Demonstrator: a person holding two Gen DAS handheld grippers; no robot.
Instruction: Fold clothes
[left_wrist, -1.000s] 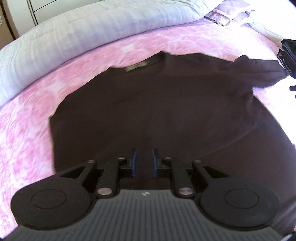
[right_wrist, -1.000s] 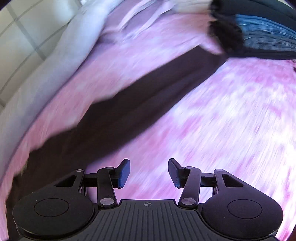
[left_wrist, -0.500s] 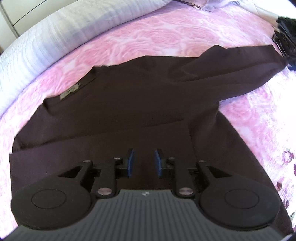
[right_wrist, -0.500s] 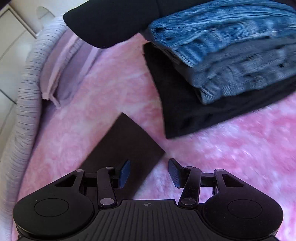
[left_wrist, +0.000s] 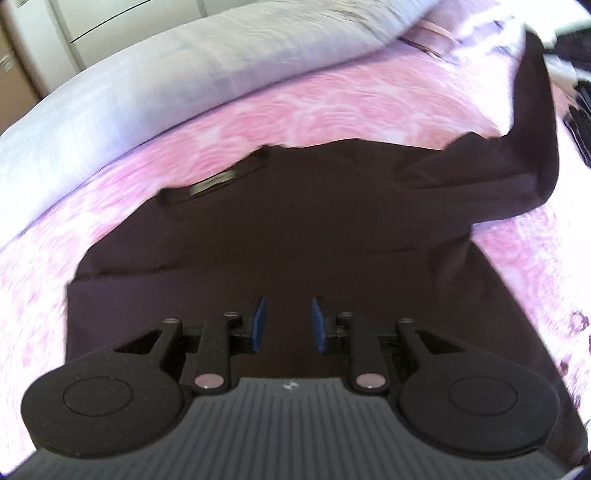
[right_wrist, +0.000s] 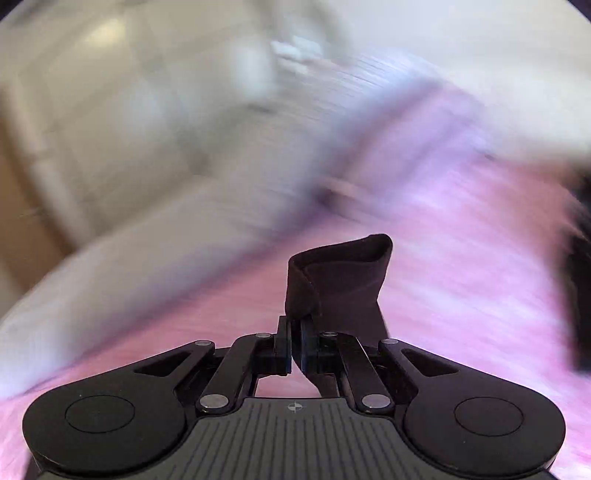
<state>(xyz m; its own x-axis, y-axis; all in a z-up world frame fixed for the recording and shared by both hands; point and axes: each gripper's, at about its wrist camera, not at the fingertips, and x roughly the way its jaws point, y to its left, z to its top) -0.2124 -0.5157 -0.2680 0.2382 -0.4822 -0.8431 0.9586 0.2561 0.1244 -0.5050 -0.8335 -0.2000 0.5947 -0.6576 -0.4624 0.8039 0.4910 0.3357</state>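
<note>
A dark brown long-sleeved shirt lies spread on the pink bedspread, its neck label toward the far left. My left gripper hovers over the shirt's lower body. Its jaws are opening, the blue pads stand apart, and only flat cloth shows below the gap. The shirt's right sleeve rises off the bed at the far right. In the right wrist view, my right gripper is shut on the sleeve's cuff, which sticks up folded above the fingers. That view is heavily blurred.
A pale grey quilt runs along the far side of the pink floral bedspread. A stack of dark folded clothes sits at the right edge. White cabinet doors stand behind the bed.
My right gripper has shut on the sleeve's end and lifted it off the bed, swinging away from the folded stack. The left gripper's pads have spread slightly and its view has shifted.
</note>
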